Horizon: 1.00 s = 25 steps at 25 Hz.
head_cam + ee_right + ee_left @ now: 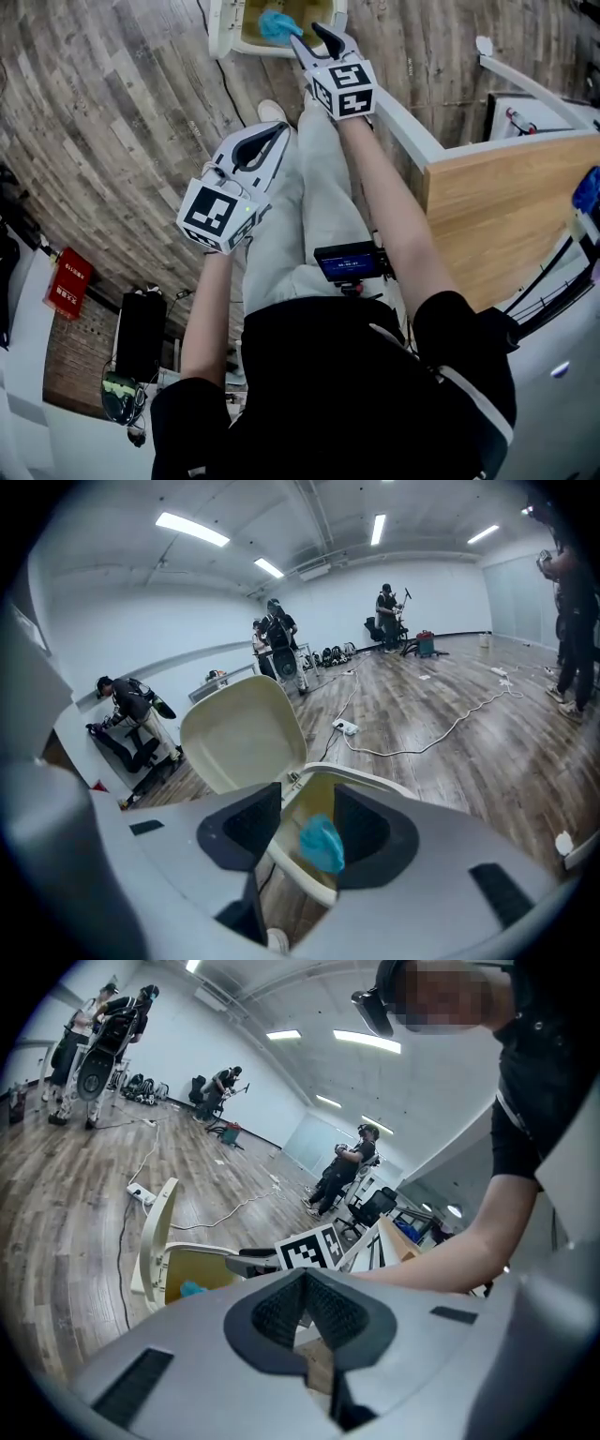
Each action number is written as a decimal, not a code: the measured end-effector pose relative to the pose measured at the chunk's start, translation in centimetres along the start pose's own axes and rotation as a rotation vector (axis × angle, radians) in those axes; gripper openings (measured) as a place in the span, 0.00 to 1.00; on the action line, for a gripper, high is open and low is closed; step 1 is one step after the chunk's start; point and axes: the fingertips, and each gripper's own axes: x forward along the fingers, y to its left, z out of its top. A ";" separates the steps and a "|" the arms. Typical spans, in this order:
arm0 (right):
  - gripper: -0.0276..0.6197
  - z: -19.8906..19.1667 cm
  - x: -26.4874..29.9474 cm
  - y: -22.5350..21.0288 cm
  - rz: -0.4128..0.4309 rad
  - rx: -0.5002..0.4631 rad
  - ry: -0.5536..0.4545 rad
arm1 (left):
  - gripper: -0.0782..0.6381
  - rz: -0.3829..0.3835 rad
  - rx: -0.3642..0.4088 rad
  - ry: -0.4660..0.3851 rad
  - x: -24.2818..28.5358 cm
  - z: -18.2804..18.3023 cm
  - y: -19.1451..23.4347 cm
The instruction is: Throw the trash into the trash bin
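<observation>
A crumpled blue piece of trash (277, 25) is over the yellowish inside of the white trash bin (217, 28), just past my right gripper's tips. The right gripper (305, 34) is held above the bin's rim, open. In the right gripper view the blue trash (322, 844) shows in the gap between the pads, touching neither, with the bin's raised lid (244, 733) behind. My left gripper (284, 127) hangs lower, over the person's legs, shut and empty. The left gripper view shows its pads meeting at the tip (305, 1274), the bin (155, 1241) to the left.
A wooden table (497, 216) with a white frame stands at the right, close to the right arm. A white shoe (272, 111) rests on the plank floor before the bin. Cables and a power strip (345, 727) lie beyond it. Other people work far off.
</observation>
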 end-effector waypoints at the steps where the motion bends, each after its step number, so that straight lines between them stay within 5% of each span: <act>1: 0.28 0.1 0.1 0.1 0.004 -0.005 0.005 | 0.10 0.002 0.003 0.000 0.0 0.2 0.1; 11: 0.28 4.8 -5.3 1.8 0.020 -0.039 -0.035 | 0.10 0.028 0.111 -0.037 -0.7 4.0 -2.2; 13: 0.24 7.7 -8.0 3.0 0.018 -0.061 -0.073 | 0.10 0.019 0.149 -0.065 -1.5 5.9 -3.8; 15: 0.07 11.4 -11.2 4.1 -0.003 -0.112 -0.128 | 0.10 0.010 0.190 -0.107 -2.5 8.2 -5.5; 21: 0.04 20.9 -23.1 10.1 0.016 -0.155 -0.292 | 0.10 0.016 0.275 -0.217 -7.9 13.3 -11.6; 25: 0.04 23.9 -30.1 15.1 0.059 -0.152 -0.389 | 0.10 0.028 0.327 -0.280 -11.7 15.2 -14.8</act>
